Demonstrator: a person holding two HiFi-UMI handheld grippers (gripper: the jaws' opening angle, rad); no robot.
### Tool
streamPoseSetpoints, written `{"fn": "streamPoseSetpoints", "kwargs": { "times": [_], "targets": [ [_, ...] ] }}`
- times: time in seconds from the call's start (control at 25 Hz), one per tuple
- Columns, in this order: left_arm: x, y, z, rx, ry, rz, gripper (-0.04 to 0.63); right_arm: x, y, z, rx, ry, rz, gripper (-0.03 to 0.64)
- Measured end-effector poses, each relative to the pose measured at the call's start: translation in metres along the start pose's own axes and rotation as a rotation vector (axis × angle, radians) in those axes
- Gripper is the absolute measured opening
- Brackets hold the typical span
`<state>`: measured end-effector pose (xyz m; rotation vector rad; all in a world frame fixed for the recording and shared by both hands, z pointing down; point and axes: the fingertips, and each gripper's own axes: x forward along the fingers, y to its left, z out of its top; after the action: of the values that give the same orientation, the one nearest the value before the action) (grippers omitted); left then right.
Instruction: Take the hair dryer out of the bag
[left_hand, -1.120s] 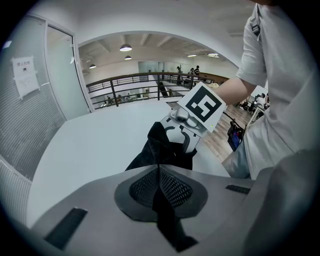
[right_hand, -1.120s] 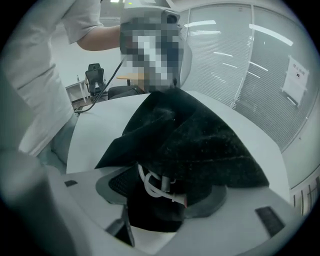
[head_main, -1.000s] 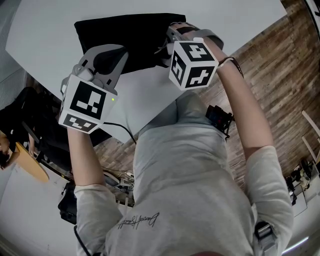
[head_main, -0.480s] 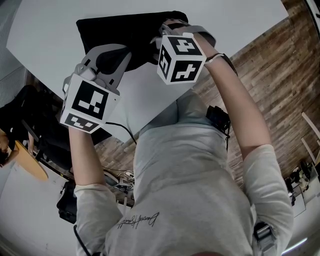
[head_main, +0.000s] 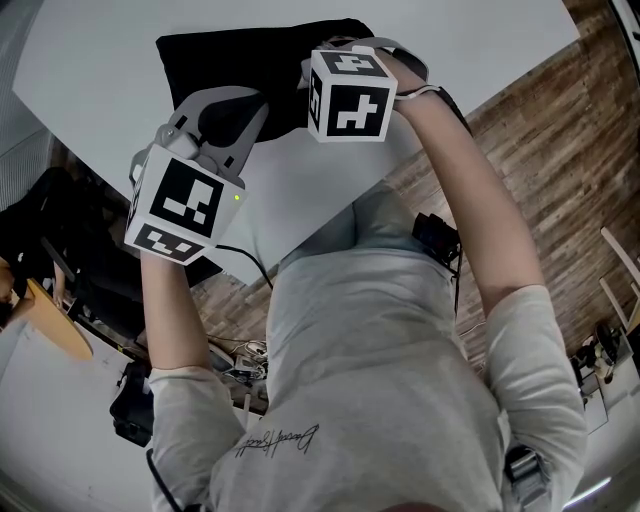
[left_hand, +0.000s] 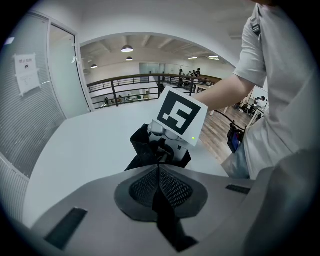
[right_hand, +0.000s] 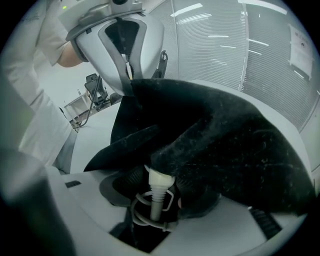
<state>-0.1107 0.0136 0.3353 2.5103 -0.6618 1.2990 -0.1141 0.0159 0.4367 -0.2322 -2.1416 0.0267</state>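
The hair dryer (right_hand: 159, 181) is mostly inside the bag (right_hand: 225, 142), left hand-held gripper (left_hand: 159, 169) pinching bag fabric, right hand-held gripper (right_hand: 153, 196) straddling its cord end, jaws parted and just closing.

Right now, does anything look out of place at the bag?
Nothing spilled or damaged. A white cord end with looped cable sticks out of the black bag, between the jaws of the right gripper, which have just been closing.

The bag (head_main: 250, 70) is plain matt black, faintly flecked with pale lint, against a bare white table (head_main: 90, 60). A ribbed cord end (right_hand: 159, 186) shows white, its cable loops pale grey. The left gripper (right_hand: 129, 75) is light grey; its cube (head_main: 183, 200) carries black-and-white square markers and one green light (head_main: 236, 197). The floor (head_main: 520, 120) is brown planks.
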Motion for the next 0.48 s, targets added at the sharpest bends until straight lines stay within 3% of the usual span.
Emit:
{"fn": "streamPoseSetpoints", "kwargs": {
  "times": [0.16, 0.48],
  "targets": [
    [-0.001, 0.003, 0.000, -0.001, -0.001, 0.005, 0.020, -0.002, -0.001, -0.001, -0.016, -0.016, 0.017, 0.207],
    [0.002, 0.000, -0.005, -0.001, 0.008, 0.009, 0.020, -0.022, 0.000, -0.008, -0.051, -0.025, -0.066, 0.178]
  ]
}}
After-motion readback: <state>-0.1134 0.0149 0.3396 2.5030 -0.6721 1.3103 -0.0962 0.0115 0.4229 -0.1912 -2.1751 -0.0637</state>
